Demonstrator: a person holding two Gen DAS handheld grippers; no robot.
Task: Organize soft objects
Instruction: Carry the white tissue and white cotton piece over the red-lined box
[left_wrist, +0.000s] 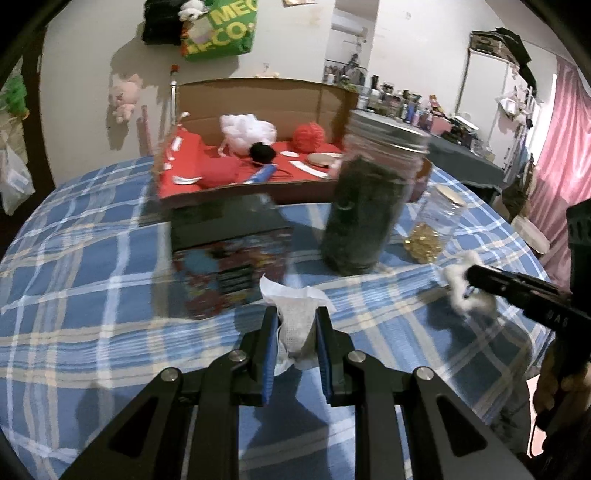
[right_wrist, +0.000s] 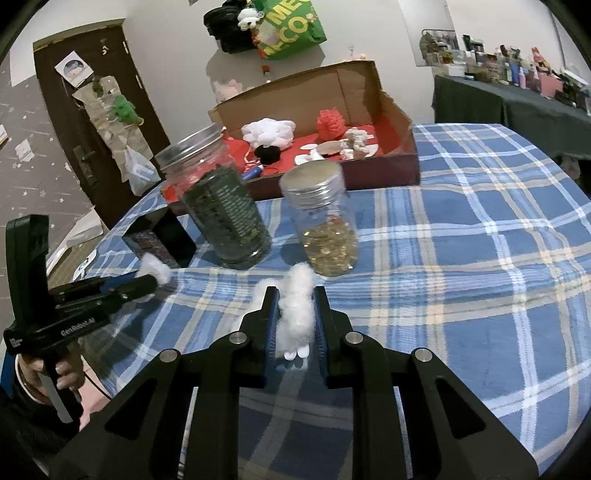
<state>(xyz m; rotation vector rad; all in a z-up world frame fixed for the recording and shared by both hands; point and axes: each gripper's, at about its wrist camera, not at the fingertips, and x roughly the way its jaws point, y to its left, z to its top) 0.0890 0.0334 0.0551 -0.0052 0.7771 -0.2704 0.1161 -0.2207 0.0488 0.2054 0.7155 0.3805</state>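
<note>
My left gripper (left_wrist: 297, 325) is shut on a crumpled white tissue (left_wrist: 295, 317) and holds it above the blue plaid tablecloth (left_wrist: 92, 295). My right gripper (right_wrist: 295, 314) is shut on a white cotton wad (right_wrist: 295, 310); it also shows in the left wrist view (left_wrist: 466, 286) at the right. The left gripper (right_wrist: 153, 282) with its tissue (right_wrist: 157, 267) shows at the left of the right wrist view. A cardboard box (right_wrist: 373, 122) with a red lining holds a white pompom (right_wrist: 267, 133), a red pompom (right_wrist: 330, 122) and a black pompom (right_wrist: 267, 153).
A tall jar of dark leaves (right_wrist: 221, 206) and a smaller jar of gold pieces (right_wrist: 325, 229), both with metal lids, stand before the box. A dark patterned box (left_wrist: 229, 243) lies by the tall jar. A cluttered dark table (right_wrist: 517, 99) stands at the far right.
</note>
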